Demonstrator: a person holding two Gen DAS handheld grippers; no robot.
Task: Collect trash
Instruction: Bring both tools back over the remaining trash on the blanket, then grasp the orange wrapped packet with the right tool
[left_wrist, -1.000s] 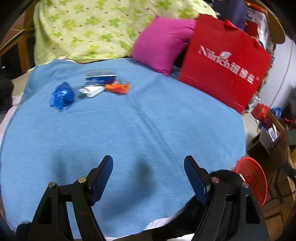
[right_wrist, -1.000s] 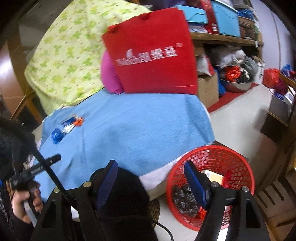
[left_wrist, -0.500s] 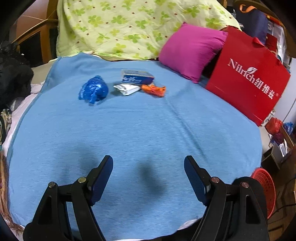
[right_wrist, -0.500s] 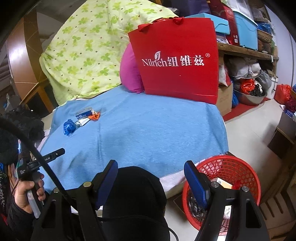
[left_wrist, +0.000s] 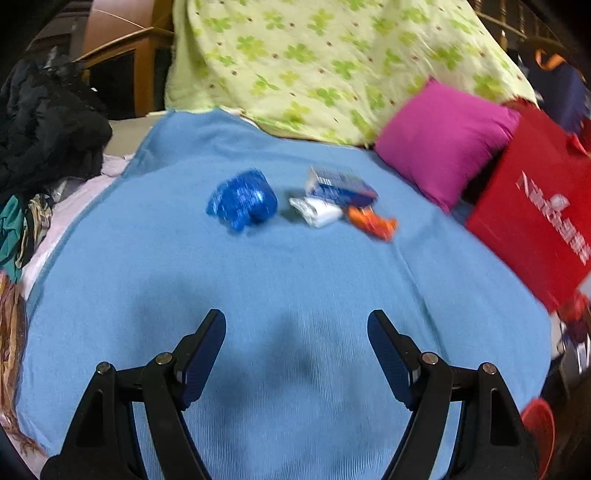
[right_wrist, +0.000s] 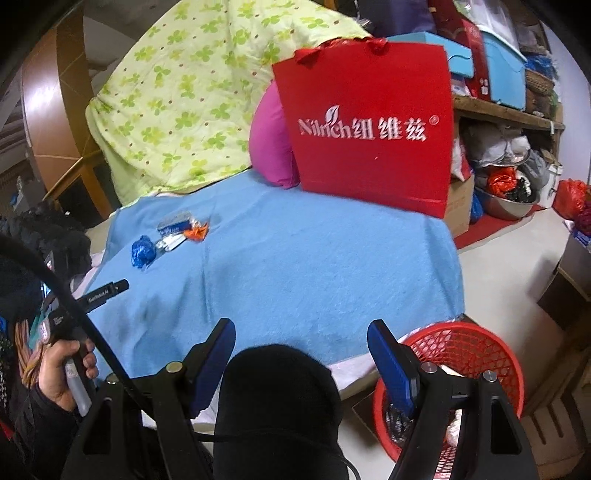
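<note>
Trash (left_wrist: 325, 203) clustered mid-blanket (left_wrist: 258, 295), far from edges, bare cloth around

Red basket (left_wrist: 537, 428): in the left wrist view only a rim sliver shows, right of the right jaw, cut by the picture's edge.
Basket contents (right_wrist: 397, 424): right wrist view, behind the right jaw; dark and pale scraps, kind not legible.
Red bag (left_wrist: 532, 218): far right of the jaws, lettering smeared and cut off.
Small box (left_wrist: 338, 184): ahead of the jaws, print blurred, unreadable.
Orange wrapper (left_wrist: 371, 221): ahead and right, outline smeared.
Pink cushion (right_wrist: 271, 147): right wrist view, right part hidden behind the bag.
Left hand (right_wrist: 61, 373): left of the left jaw, partly behind a black cable (right_wrist: 74, 310).
</note>
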